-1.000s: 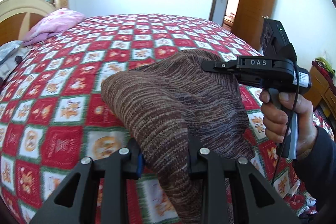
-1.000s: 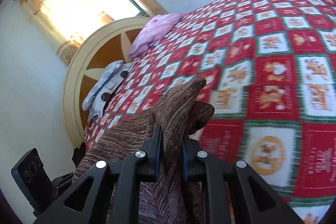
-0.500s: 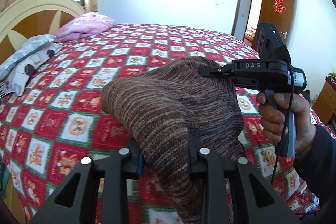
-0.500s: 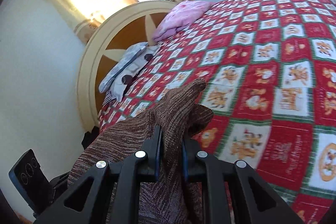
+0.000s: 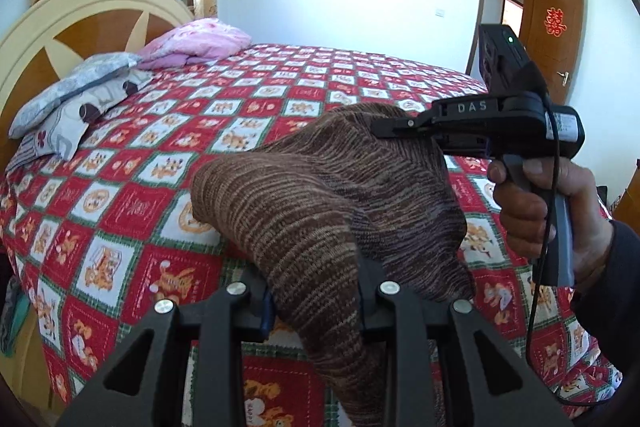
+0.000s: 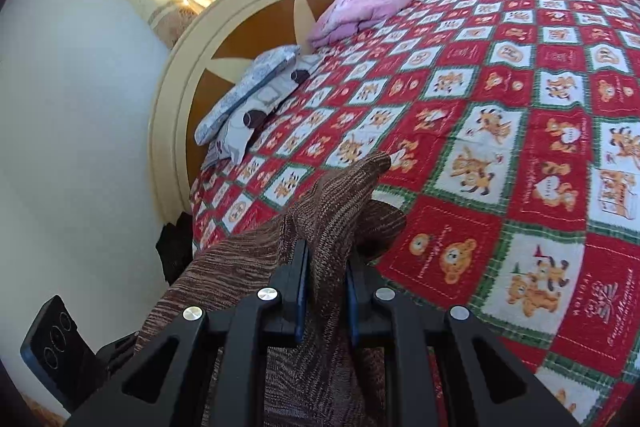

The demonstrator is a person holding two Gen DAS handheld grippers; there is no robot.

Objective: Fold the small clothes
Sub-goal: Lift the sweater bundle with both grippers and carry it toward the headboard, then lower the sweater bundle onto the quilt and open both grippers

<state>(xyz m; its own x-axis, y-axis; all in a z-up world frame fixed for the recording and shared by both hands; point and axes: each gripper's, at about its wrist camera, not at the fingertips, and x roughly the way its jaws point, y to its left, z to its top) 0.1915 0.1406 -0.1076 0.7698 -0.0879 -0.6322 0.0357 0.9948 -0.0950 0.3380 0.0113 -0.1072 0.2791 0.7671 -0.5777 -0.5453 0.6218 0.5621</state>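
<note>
A brown striped knit garment (image 5: 320, 199) hangs in the air above the bed, stretched between both grippers. My left gripper (image 5: 314, 301) is shut on a thick fold of it at the bottom of the left wrist view. My right gripper (image 5: 384, 129) is seen from the side at the right of that view, shut on the garment's far upper edge, with a hand on its handle. In the right wrist view the right gripper (image 6: 326, 285) pinches the knit garment (image 6: 340, 203), whose tip sticks up past the jaws.
The bed carries a red, white and green patchwork quilt (image 5: 168, 163). Grey patterned pillows (image 5: 76, 95) and a pink folded blanket (image 5: 196, 41) lie by the cream headboard (image 5: 60, 11). A wooden door (image 5: 554, 35) stands open at the right. The left gripper's body (image 6: 56, 347) shows low left in the right wrist view.
Both grippers have lifted and swung with the garment still held; the headboard and pillows have come further into both views. The grips have not changed.
</note>
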